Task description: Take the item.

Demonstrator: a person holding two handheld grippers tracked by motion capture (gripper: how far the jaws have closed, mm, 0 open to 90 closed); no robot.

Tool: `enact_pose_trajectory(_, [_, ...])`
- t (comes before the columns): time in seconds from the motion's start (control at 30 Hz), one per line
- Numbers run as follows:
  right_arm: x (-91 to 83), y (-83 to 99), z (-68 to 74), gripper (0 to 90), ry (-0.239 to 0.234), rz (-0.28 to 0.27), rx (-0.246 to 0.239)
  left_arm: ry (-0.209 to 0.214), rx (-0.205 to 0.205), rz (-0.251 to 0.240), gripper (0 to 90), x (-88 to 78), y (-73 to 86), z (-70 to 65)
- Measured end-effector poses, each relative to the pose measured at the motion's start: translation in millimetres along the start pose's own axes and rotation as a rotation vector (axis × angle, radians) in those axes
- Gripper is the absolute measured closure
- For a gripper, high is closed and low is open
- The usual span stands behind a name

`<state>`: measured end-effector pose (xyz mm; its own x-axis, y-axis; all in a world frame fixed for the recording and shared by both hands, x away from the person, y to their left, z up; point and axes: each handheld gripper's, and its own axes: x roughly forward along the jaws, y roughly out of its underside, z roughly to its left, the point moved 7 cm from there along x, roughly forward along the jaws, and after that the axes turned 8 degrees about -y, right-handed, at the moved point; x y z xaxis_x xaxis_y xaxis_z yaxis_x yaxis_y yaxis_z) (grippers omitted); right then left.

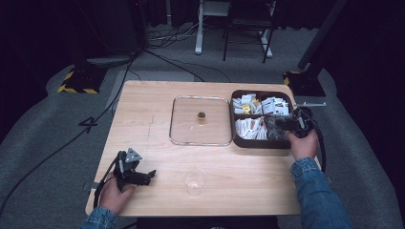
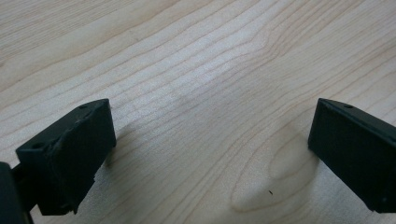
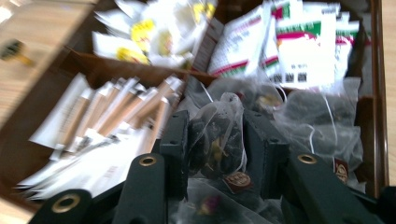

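Note:
A dark brown divided box (image 1: 235, 138) sits at the table's right, filled with packets and tea bags. My right gripper (image 1: 285, 123) reaches into its near right compartment. In the right gripper view its jaws are shut on a clear mesh tea bag (image 3: 215, 135) with dark dried contents, and more such tea bags (image 3: 317, 121) lie around it. My left gripper (image 1: 148, 175) rests low over the wood near the table's front left. In the left gripper view it (image 2: 210, 154) is open, with bare wood between the jaws.
A clear glass lid with a small gold knob (image 1: 201, 116) lies flat at the table's middle. A clear glass cup (image 1: 194, 181) stands near the front edge, right of my left gripper. White and brown sachets (image 3: 116, 112) fill the box's other compartments.

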<state>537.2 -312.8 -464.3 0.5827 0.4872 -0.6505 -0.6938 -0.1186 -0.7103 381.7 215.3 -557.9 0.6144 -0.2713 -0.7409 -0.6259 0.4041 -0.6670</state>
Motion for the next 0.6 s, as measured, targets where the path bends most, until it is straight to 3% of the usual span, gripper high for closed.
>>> enact_pose_trajectory(0.27, [-24.6,-8.6,21.4,63.3,-0.095,-0.106,-0.027,0.000,0.000,0.000,1.1,0.0,0.0,0.0])
enact_pose_trajectory(0.47, [-46.1,-12.6,46.2,63.2,-0.174,-0.180,-0.086,0.000,-0.001,-0.002,1.1,0.1,-0.1,-0.1])
enact_pose_trajectory(0.6, [-58.8,-12.1,62.0,63.1,-0.201,-0.217,-0.136,0.000,0.000,-0.001,1.1,0.0,0.0,0.0])
